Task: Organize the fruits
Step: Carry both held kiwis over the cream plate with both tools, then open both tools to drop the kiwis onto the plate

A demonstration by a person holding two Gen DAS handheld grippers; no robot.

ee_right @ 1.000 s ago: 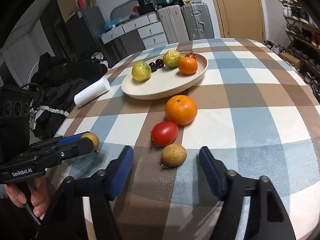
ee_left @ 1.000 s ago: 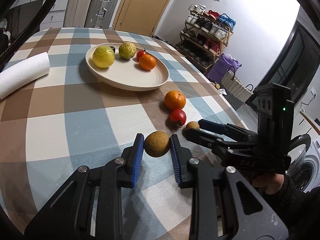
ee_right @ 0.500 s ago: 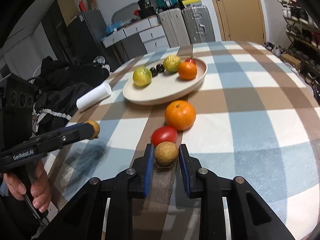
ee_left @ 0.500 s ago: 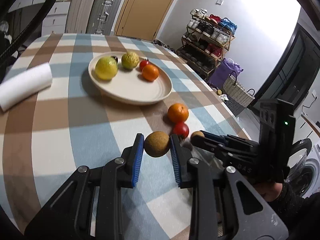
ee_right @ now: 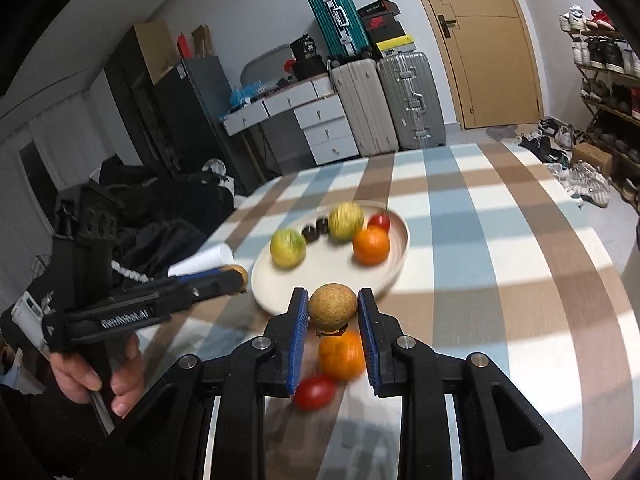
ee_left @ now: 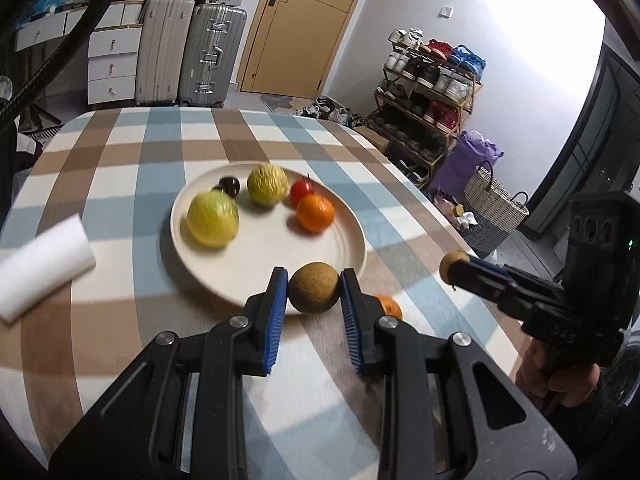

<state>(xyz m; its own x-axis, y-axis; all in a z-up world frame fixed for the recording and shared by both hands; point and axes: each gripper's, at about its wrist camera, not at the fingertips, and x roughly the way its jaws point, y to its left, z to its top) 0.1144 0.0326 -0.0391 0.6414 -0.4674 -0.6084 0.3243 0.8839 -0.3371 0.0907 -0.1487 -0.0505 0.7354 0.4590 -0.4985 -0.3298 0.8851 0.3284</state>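
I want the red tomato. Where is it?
Right wrist view: one tomato lies on the table, by the orange; another is on the plate.

We see a room with pale walls and a tan wooden door [ee_left: 304,24] in the far wall. Left of the door stand two upright suitcases [ee_left: 184,54], one beige, one silver, next to a white drawer unit [ee_left: 112,66]. In the right wrist view a teal suitcase [ee_right: 338,26] and shoeboxes [ee_right: 382,14] sit on top of the luggage, and a dark cabinet [ee_right: 176,120] stands further left. A shoe rack [ee_left: 428,92] full of shoes lines the right wall, with a purple bag [ee_left: 464,160] and a woven basket [ee_left: 494,196] near it. Loose shoes [ee_right: 580,176] lie on the floor. Bright light washes out the right wall. A dark glass door [ee_left: 588,152] sits at the far right.
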